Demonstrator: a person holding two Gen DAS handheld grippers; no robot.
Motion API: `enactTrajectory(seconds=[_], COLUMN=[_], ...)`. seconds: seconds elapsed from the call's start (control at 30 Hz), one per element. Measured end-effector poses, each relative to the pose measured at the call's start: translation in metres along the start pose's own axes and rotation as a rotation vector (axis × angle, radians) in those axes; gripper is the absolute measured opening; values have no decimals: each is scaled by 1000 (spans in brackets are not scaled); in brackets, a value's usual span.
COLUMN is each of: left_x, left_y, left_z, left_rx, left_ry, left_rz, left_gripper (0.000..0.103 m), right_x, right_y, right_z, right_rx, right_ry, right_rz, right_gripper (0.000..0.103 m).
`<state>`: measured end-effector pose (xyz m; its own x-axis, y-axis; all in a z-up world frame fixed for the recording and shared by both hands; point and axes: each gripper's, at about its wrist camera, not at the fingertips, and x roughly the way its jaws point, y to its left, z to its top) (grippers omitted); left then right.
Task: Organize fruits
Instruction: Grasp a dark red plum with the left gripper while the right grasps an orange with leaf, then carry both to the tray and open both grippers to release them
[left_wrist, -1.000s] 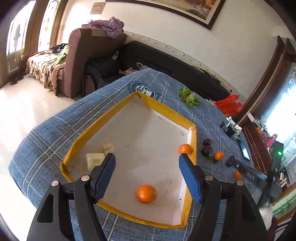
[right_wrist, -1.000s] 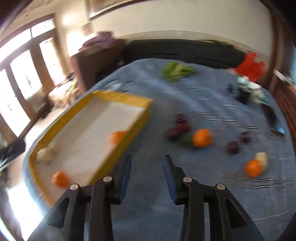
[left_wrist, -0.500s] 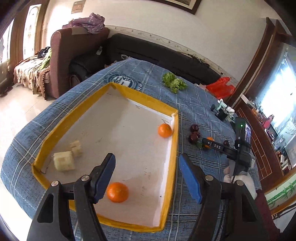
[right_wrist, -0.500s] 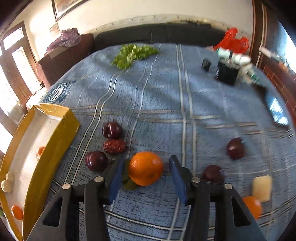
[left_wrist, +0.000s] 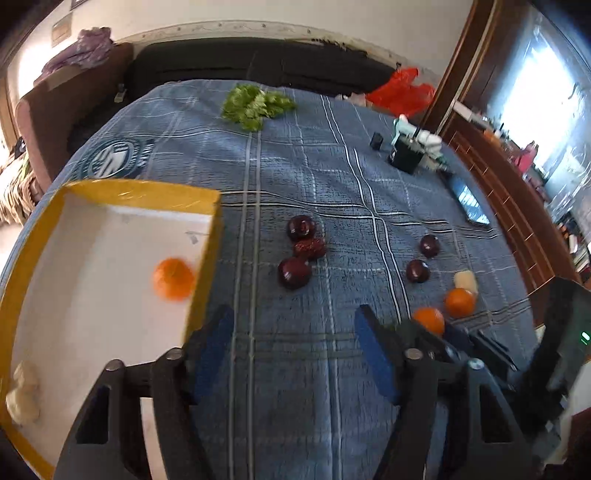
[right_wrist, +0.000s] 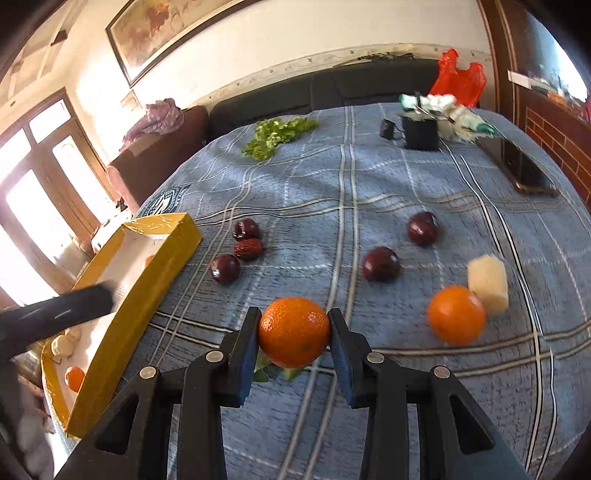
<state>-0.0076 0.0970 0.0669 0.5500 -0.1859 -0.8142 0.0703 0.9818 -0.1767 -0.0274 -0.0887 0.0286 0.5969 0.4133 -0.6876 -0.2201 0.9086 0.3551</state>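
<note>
An orange (right_wrist: 293, 332) is held tight by the right jaws

The box (right_wrist: 147, 280) lies to its left; the left jaws are open and empty

The tray (right_wrist: 140, 295) sits at the left edge of the table (right_wrist: 369, 177), with one orange (left_wrist: 173, 278) inside by its right wall and another orange (right_wrist: 74, 378) at its near end beside some pale chunks (right_wrist: 64, 343). Right of the tray lie two plums (right_wrist: 245, 229) with a date (right_wrist: 249, 248) between them. Further right are two more plums (right_wrist: 380, 264), then a loose orange (right_wrist: 456, 314) touching a pale block (right_wrist: 487, 286) behind it. Another orange (right_wrist: 293, 332) sits between the right claw (right_wrist: 293, 325) pads, near the front. Greens (right_wrist: 277, 134) lie at the far side; a phone (right_wrist: 521, 166) lies far right. The left claw (left_wrist: 295, 332) hangs just right of the tray.
</note>
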Motion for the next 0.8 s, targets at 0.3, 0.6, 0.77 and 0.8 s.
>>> enactTrajectory(seconds=[0.3, 0.6, 0.77, 0.8], left_x=[67, 61, 8, -1], left_y=[-19, -18, -13, -9], left_z=[23, 14, 5, 3], left_rx=[100, 82, 22, 11], left_ry=[36, -1, -77, -88], left_rz=[174, 172, 92, 84], left_gripper=[52, 27, 28, 28], right_x=[-5, -8, -7, -7], right_y=[-8, -9, -7, -7], right_z=[4, 5, 5, 4], right_rx=[53, 74, 64, 61], right_ry=[4, -2, -5, -6], right_rz=[75, 82, 83, 85], right_gripper=[40, 40, 40, 40])
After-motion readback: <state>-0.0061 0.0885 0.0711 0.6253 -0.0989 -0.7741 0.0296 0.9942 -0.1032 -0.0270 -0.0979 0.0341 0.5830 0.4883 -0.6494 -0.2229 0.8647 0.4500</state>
